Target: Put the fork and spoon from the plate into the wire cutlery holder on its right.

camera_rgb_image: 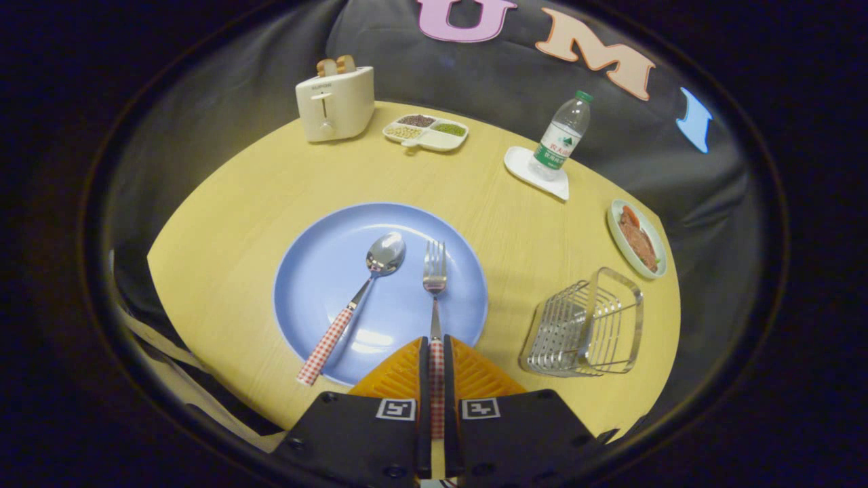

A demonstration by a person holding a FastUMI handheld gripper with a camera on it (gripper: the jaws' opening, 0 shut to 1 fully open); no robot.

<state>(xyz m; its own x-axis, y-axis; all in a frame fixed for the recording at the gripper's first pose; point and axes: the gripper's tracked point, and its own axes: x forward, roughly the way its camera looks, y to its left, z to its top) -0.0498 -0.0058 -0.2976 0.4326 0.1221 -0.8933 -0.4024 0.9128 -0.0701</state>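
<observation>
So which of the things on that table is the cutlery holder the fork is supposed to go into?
Start at the big blue plate in the middle of the yellow table. Just to its right stands the wire cutlery holder, a small basket of shiny metal bars. Unlike the dishes nearby you can see straight through it. The gripper is shut on the fork.

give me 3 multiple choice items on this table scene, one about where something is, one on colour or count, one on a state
1. Where is the wire cutlery holder?
A. on the plate
B. on the table right of the plate
C. behind the toaster

2. What colour is the plate?
A. blue
B. green
C. white

3. What is the gripper doing?
A. open above the spoon
B. shut on nothing
C. shut on the fork's handle

Answers:
1 B, the holder stands on the table beside the plate's right edge.
2 A, its surface is light blue.
3 C, the fork has its checked handle pinched between both fingers, while the spoon lies free.
</observation>
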